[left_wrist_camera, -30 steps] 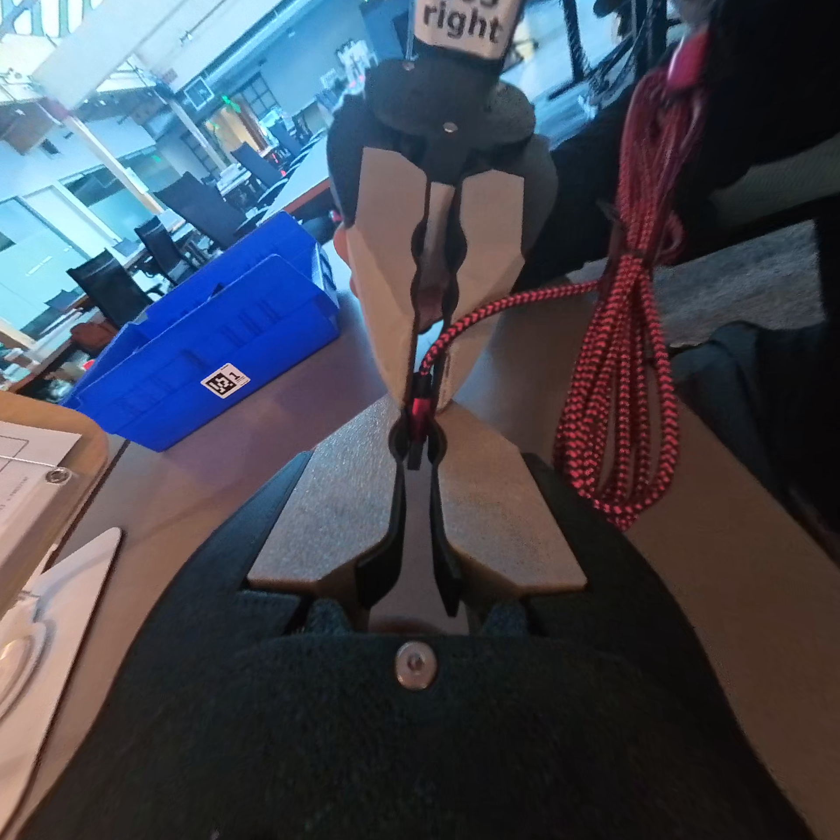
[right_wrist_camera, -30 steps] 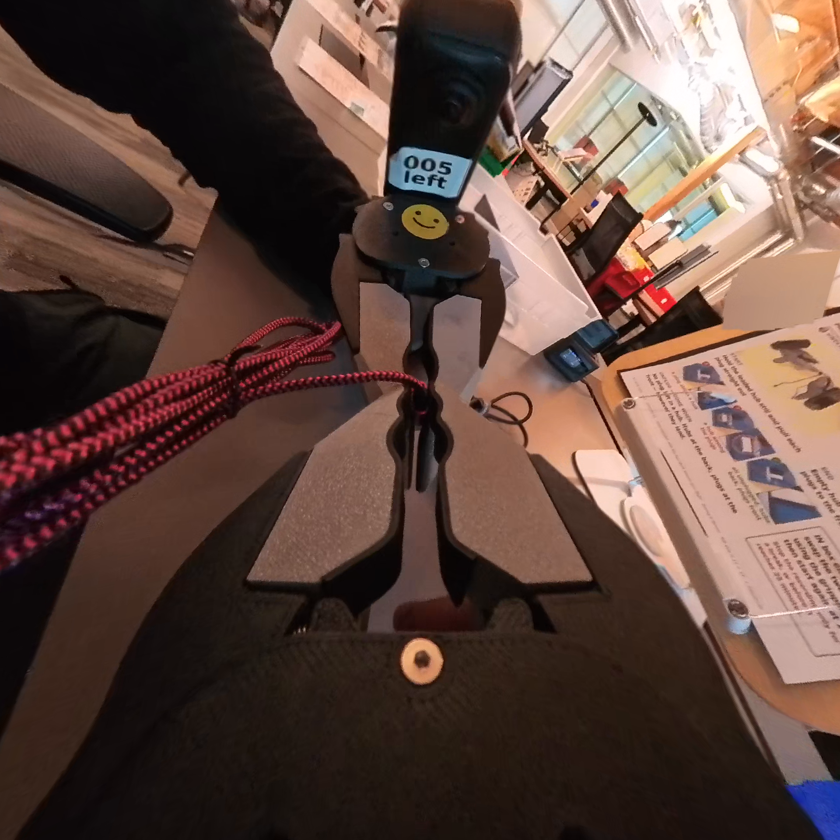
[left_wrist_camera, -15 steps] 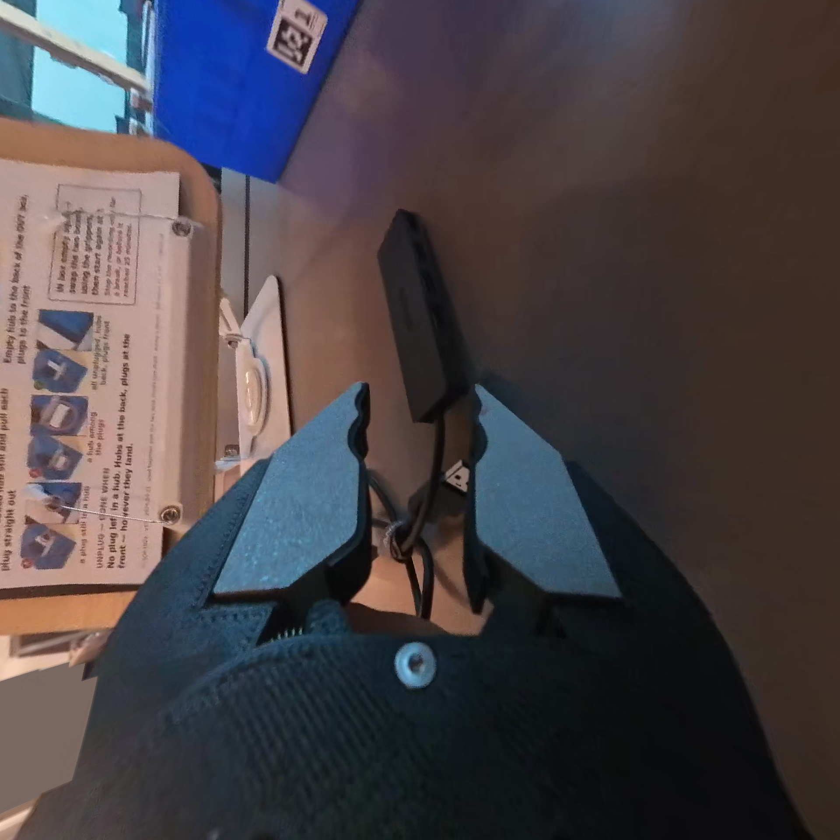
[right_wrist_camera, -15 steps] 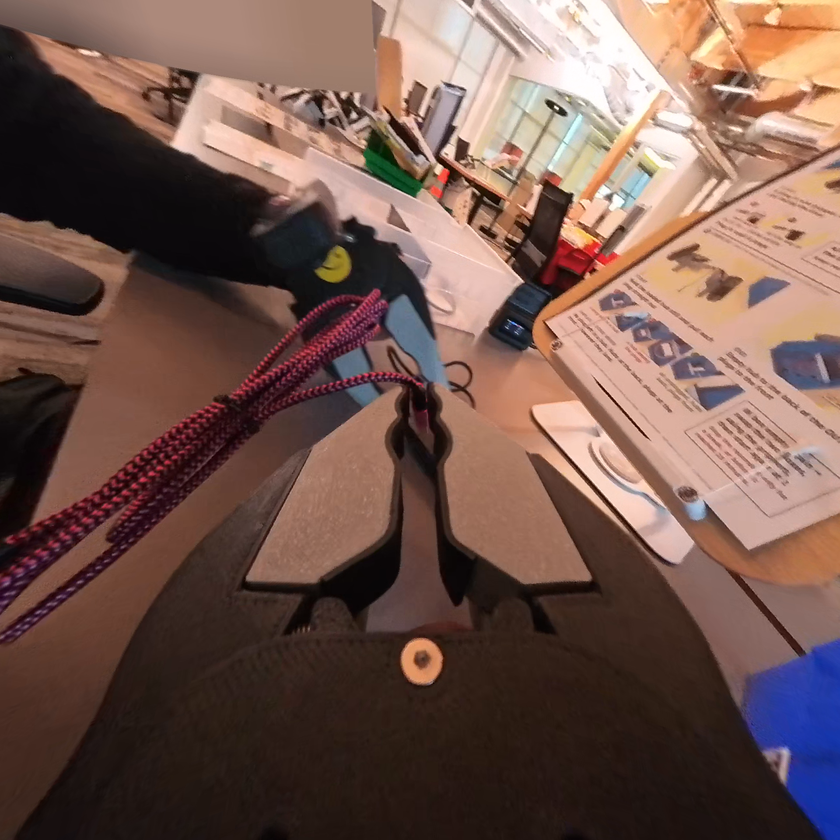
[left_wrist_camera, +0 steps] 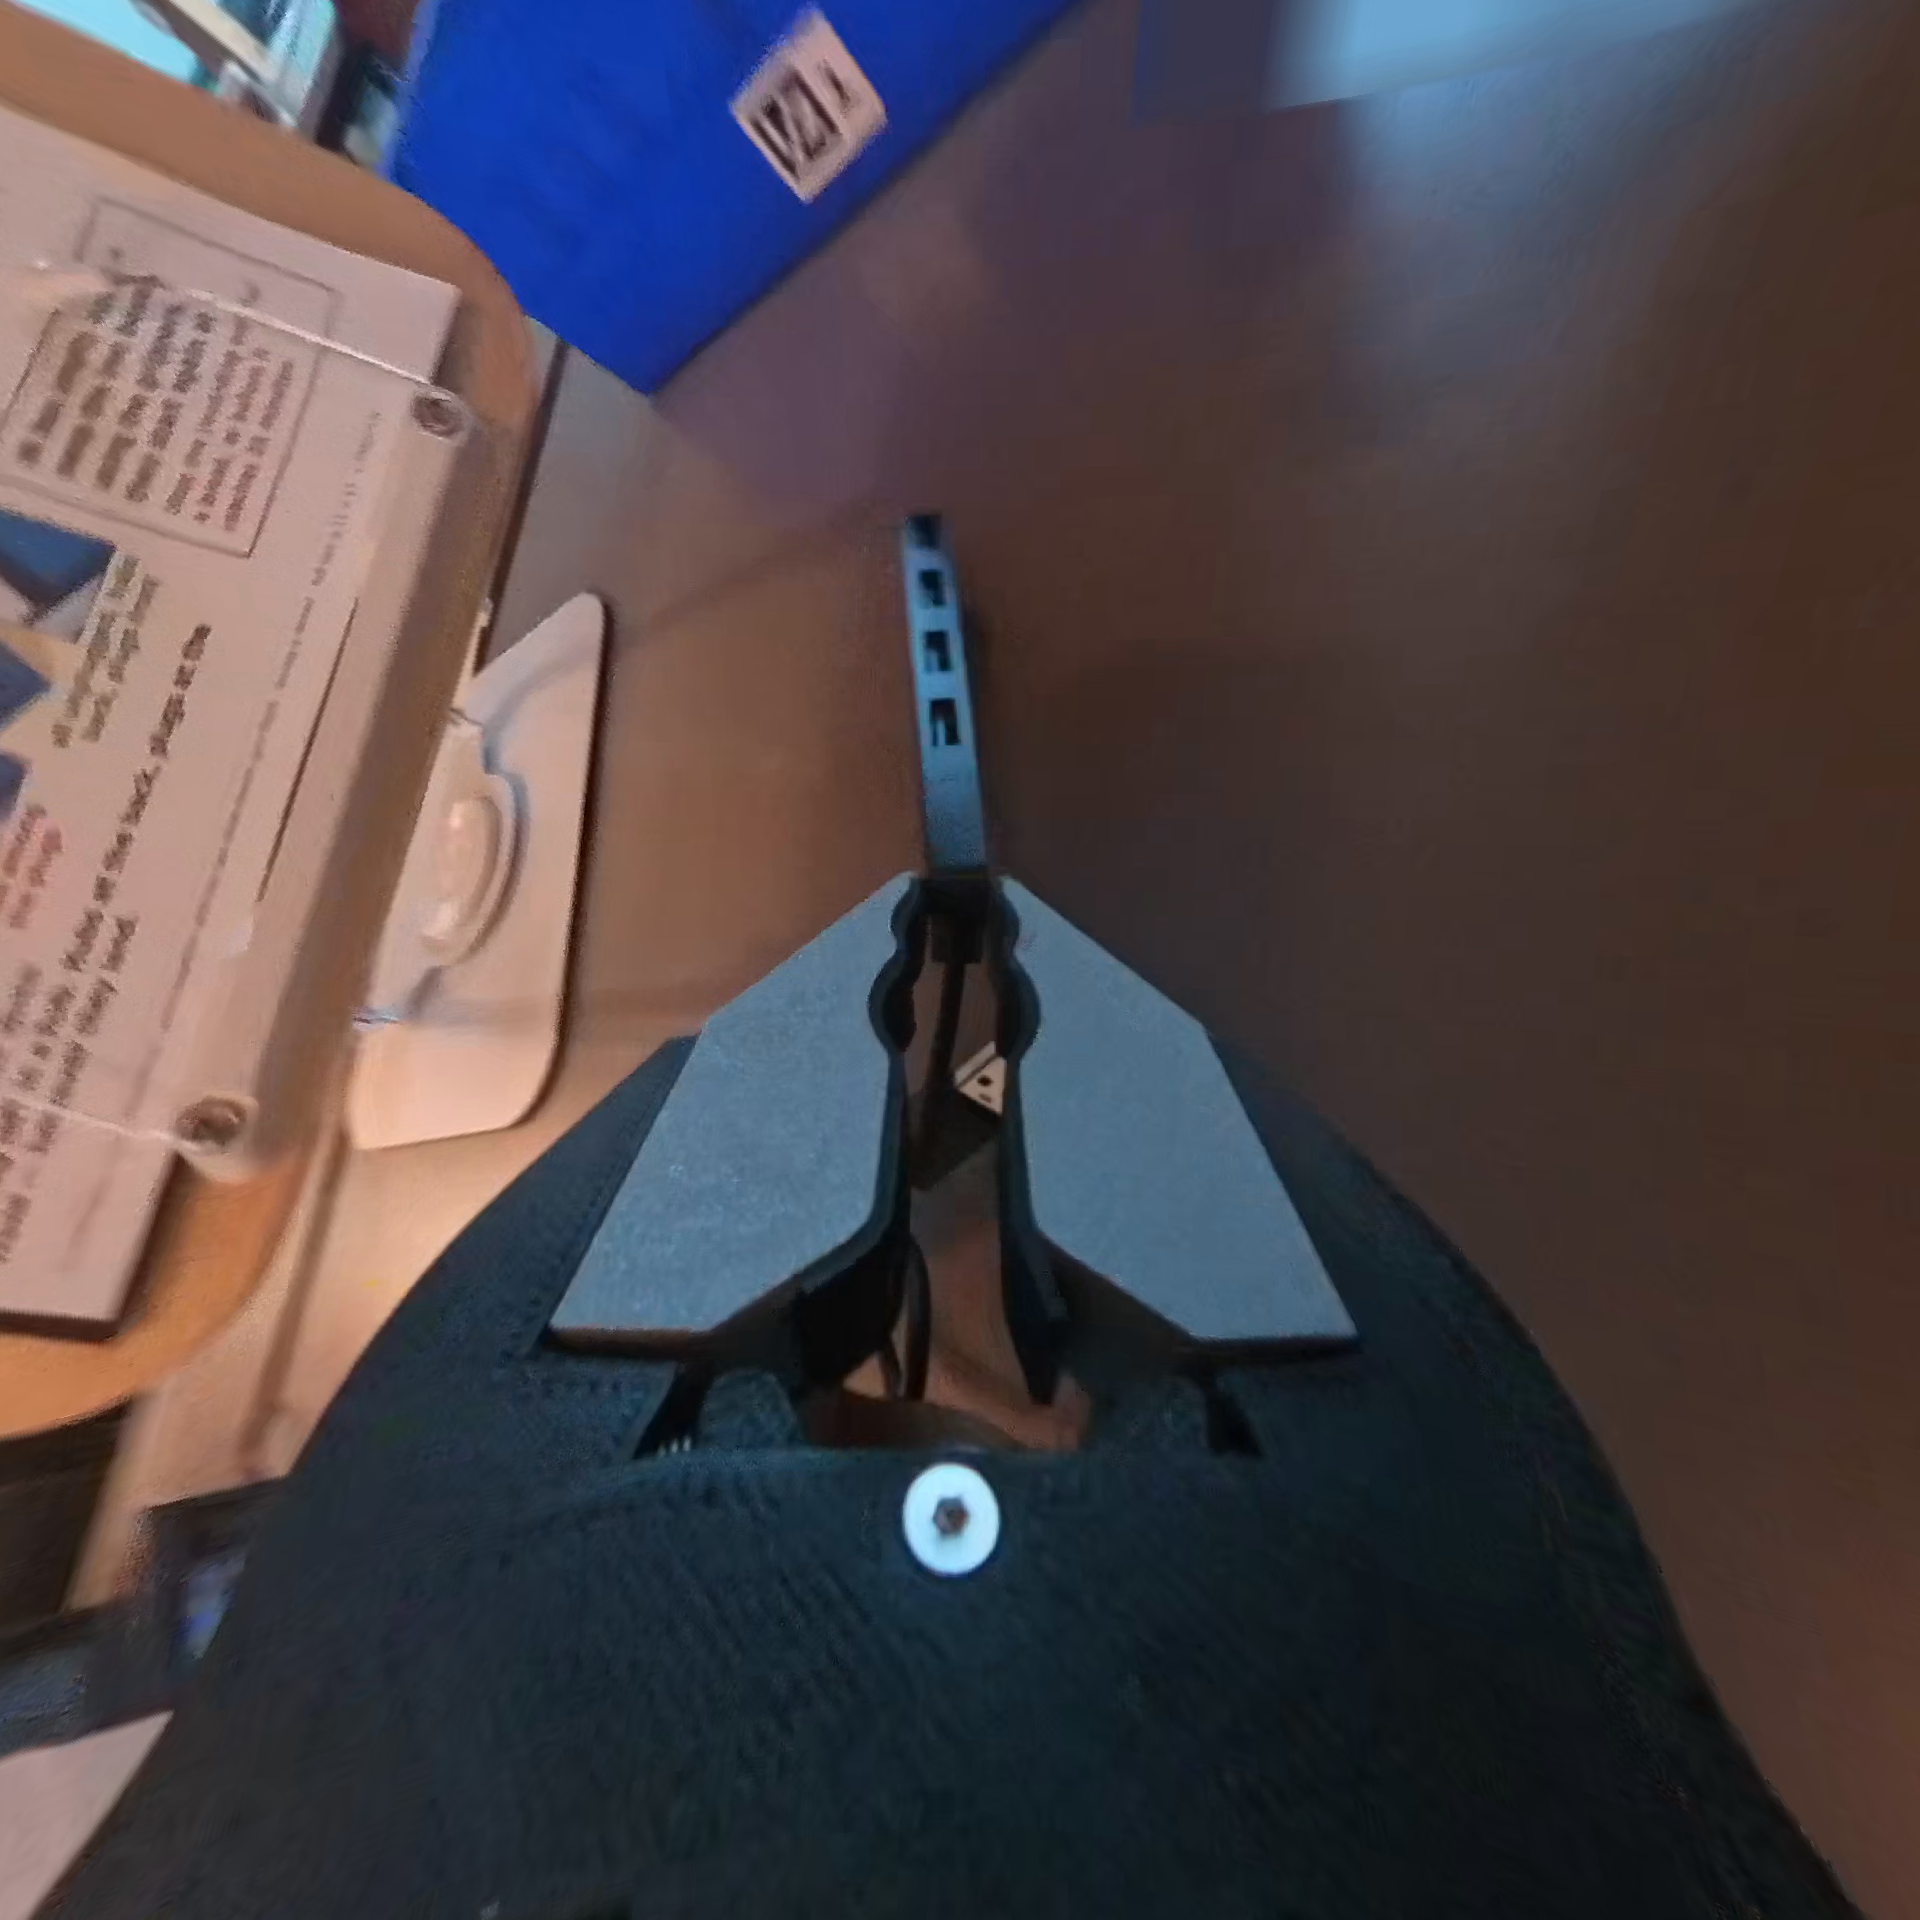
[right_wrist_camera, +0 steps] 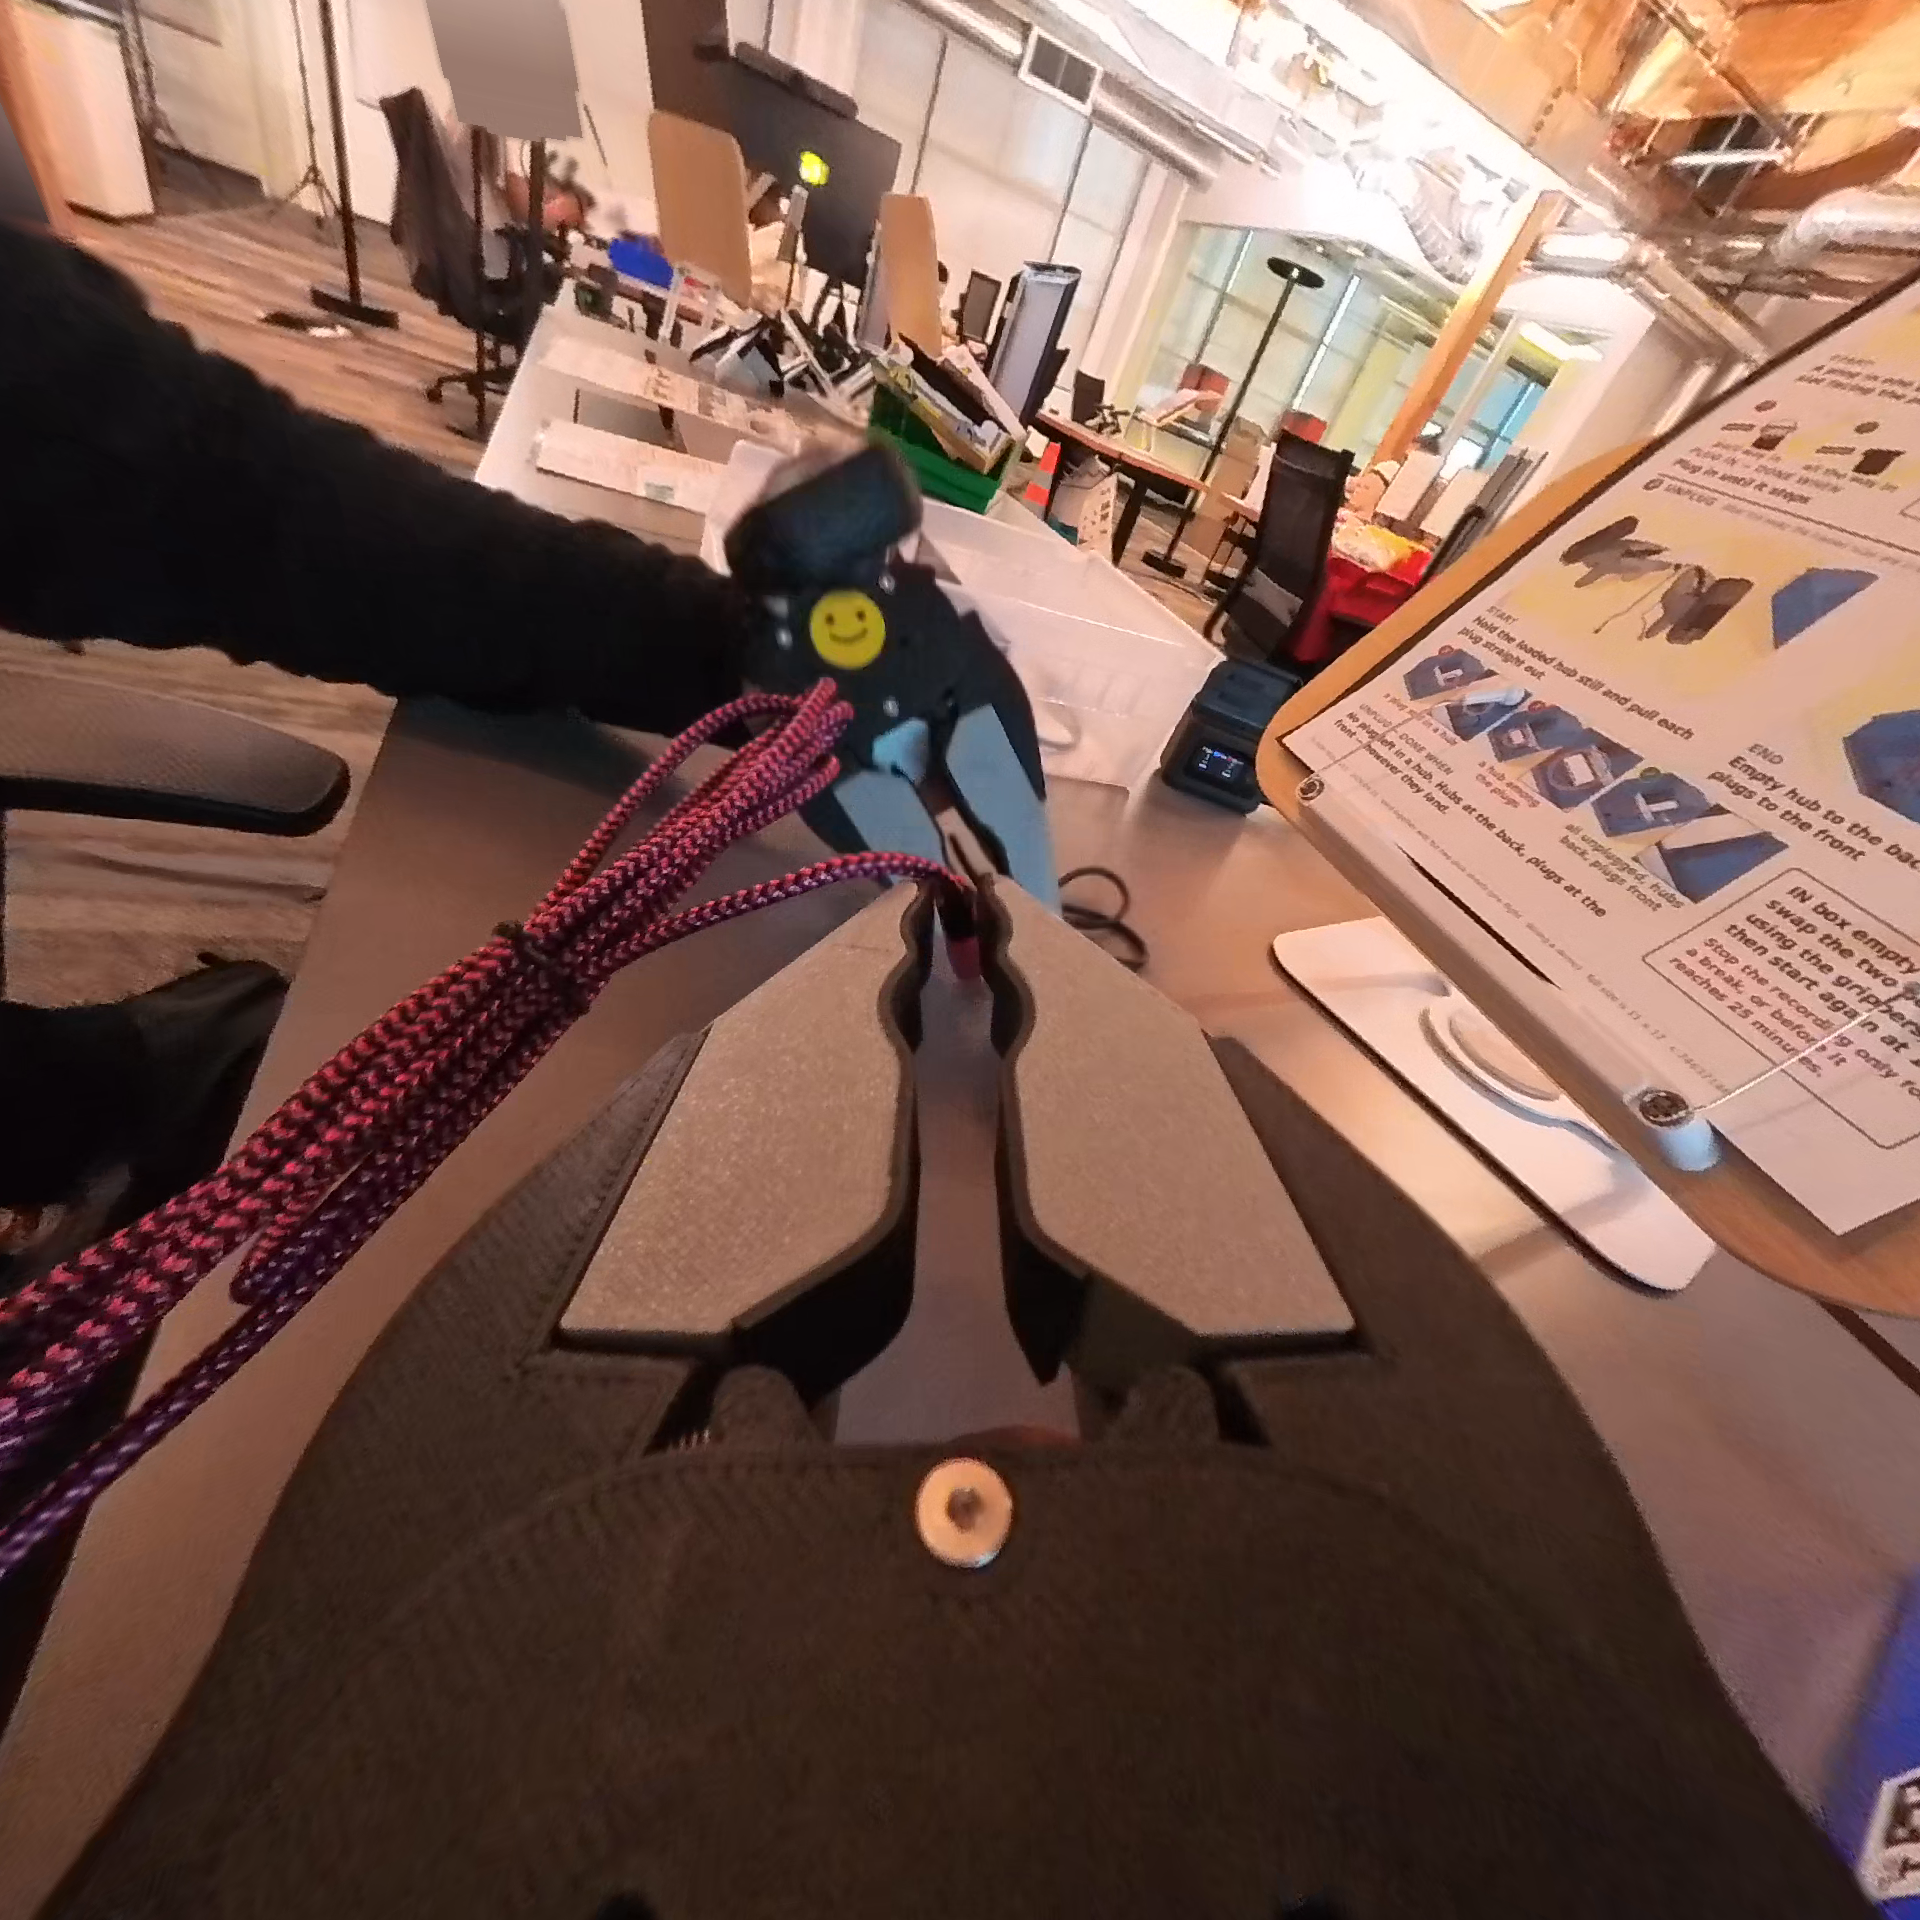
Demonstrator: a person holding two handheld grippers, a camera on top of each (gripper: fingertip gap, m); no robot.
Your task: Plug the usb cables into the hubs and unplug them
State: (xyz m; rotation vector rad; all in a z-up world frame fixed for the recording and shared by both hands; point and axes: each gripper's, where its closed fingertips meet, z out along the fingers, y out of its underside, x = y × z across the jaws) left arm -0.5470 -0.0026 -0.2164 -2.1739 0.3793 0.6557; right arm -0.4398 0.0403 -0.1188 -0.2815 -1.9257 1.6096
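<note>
While the left claw (left_wrist_camera: 954,906) pinches the near end of the black hub (left_wrist_camera: 943,686), which lies on the brown worktop (left_wrist_camera: 1455,727) with its row of ports showing, the right claw (right_wrist_camera: 954,914) is pressed together on the red plug (right_wrist_camera: 962,935) of the braided cable (right_wrist_camera: 436,1039), held above the worktop; plugging in seems the step in hand; next, the plug must be squared to a port.

An open office fills the upper frame: tall windows (right_wrist_camera: 1278,312) at upper right, black office chairs (right_wrist_camera: 457,239) upper left, wooden beams (right_wrist_camera: 1475,301), cluttered desks (right_wrist_camera: 1132,457), warm overhead light.
</note>
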